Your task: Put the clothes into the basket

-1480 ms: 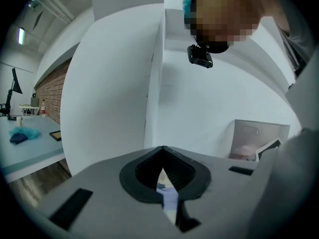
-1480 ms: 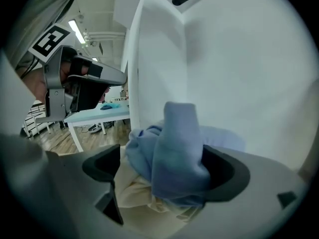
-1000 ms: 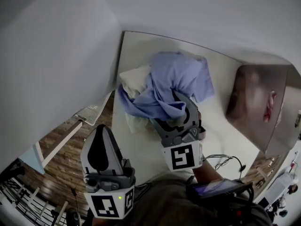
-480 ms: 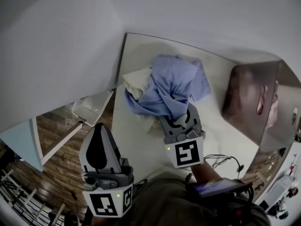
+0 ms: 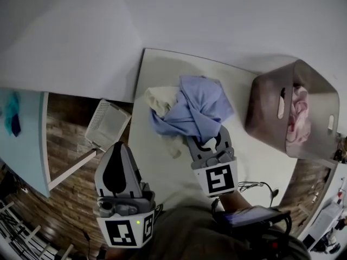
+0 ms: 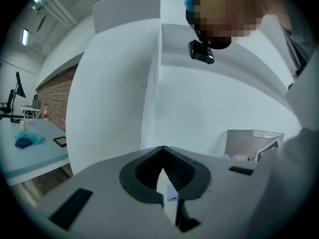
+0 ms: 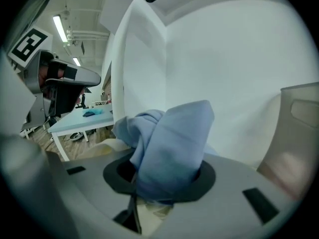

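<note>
Right gripper view: the right gripper (image 7: pixel 159 183), jaws just closing, clenches the blue garment (image 7: pixel 172 143); trailing folds may snag the right-hand basket (image 5: pixel 265 110).

Grey moulded shells with black oval insets on the left gripper (image 5: pixel 119 145) and right gripper (image 5: pixel 208 142), each carrying a white cube (image 5: pixel 126 233) printed with black square markers. There's an olive-brown top (image 5: pixel 179 237), thin black cables (image 5: pixel 255 187) and a dark wrist-strapped device (image 5: pixel 246 216).

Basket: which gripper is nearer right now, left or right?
Right. The right gripper, jaws just closing on the blue cloth, is over the table beside the basket. The left gripper, shut and empty, is at the table's opposite edge.
</note>
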{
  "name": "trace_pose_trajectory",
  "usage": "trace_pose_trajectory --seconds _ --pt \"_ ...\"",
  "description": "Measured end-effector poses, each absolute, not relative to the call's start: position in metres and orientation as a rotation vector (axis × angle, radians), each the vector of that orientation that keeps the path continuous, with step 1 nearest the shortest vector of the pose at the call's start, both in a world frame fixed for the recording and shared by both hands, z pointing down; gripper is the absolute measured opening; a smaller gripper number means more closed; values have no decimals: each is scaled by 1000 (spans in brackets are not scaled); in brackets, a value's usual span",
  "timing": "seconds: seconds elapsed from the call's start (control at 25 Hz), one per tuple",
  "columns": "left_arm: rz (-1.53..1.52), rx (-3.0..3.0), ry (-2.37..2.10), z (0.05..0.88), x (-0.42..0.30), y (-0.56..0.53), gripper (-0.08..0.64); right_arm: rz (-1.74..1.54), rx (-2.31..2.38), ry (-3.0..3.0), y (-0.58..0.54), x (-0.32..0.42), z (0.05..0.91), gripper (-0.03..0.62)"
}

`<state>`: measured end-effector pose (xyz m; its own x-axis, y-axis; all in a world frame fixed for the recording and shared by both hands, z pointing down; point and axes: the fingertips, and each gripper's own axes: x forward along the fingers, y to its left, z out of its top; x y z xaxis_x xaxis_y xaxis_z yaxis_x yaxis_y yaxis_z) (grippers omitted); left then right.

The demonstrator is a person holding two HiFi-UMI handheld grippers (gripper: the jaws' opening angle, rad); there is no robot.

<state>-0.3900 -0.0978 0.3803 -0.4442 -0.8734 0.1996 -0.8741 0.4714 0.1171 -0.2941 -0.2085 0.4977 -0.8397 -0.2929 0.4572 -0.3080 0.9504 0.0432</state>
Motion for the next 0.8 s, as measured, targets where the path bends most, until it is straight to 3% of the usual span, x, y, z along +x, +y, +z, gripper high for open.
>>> trace_pose_trajectory --seconds 0.52,0.8 --pt "-71 1624 -2461 339 -335 -82 8 28 553 -2819 -201 -262 401 146" --pt "-136 1780 -2436 292 -250 -95 8 -33 639 -2904 -216 -188 329 146"
